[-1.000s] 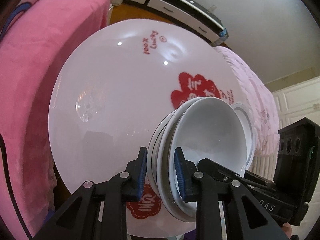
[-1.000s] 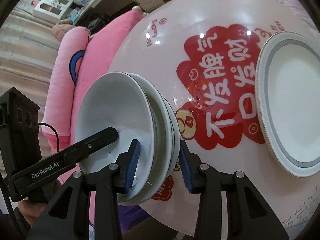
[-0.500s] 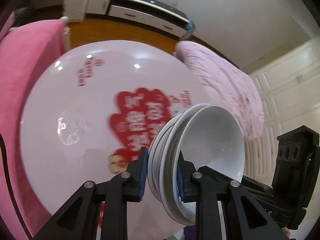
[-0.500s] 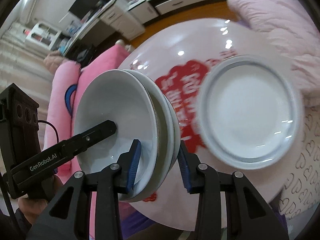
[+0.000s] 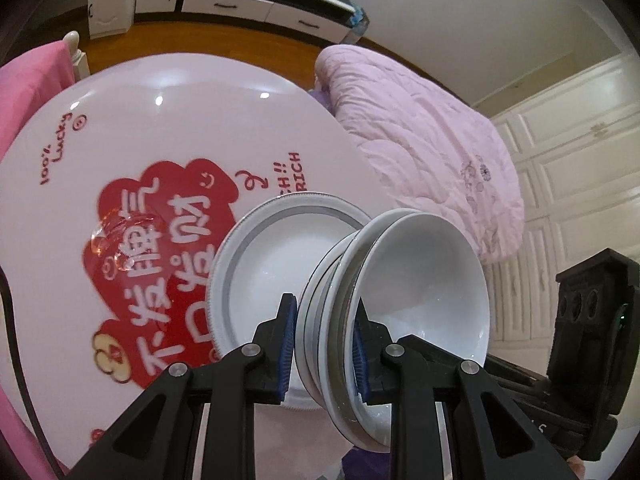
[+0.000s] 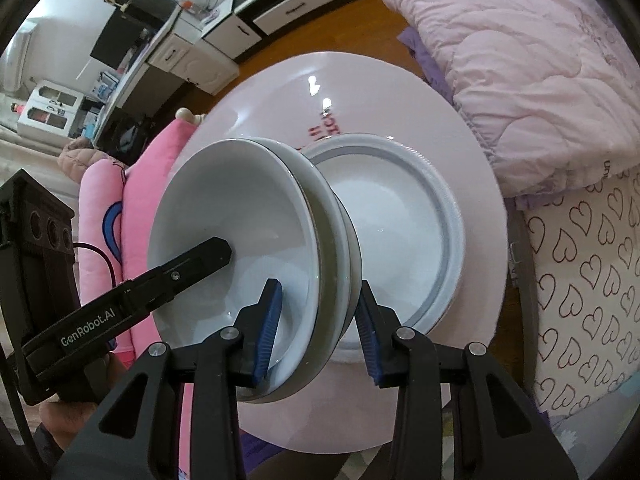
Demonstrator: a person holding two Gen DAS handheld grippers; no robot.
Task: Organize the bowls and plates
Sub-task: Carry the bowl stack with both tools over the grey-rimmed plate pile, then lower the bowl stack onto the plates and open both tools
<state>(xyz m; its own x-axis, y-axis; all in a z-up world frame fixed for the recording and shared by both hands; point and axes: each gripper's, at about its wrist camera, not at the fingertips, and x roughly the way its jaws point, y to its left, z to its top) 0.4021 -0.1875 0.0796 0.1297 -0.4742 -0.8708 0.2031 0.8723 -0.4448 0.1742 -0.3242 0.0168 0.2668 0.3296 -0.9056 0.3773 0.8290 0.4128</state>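
Observation:
A stack of white bowls point(image 5: 424, 280) is held on edge in the air between both grippers. My left gripper point(image 5: 325, 346) is shut on one side of the stack's rims. My right gripper point(image 6: 318, 330) is shut on the opposite side of the same bowl stack point(image 6: 248, 232). A white plate with a grey ring point(image 5: 264, 276) lies flat on the round pink table point(image 5: 168, 136), just behind and under the stack. The plate point(image 6: 400, 232) also shows in the right wrist view, partly hidden by the bowls.
The table carries a red printed pattern point(image 5: 160, 232). A pink quilted bed point(image 5: 420, 132) lies to the right of the table point(image 6: 400, 92). A pink cushion point(image 6: 132, 184) is at the left. Cabinets point(image 5: 256, 0) stand along the far wall.
Both grippers carried the bowl stack across the table towards the plate. The plate now sits directly behind the stack instead of off to the side.

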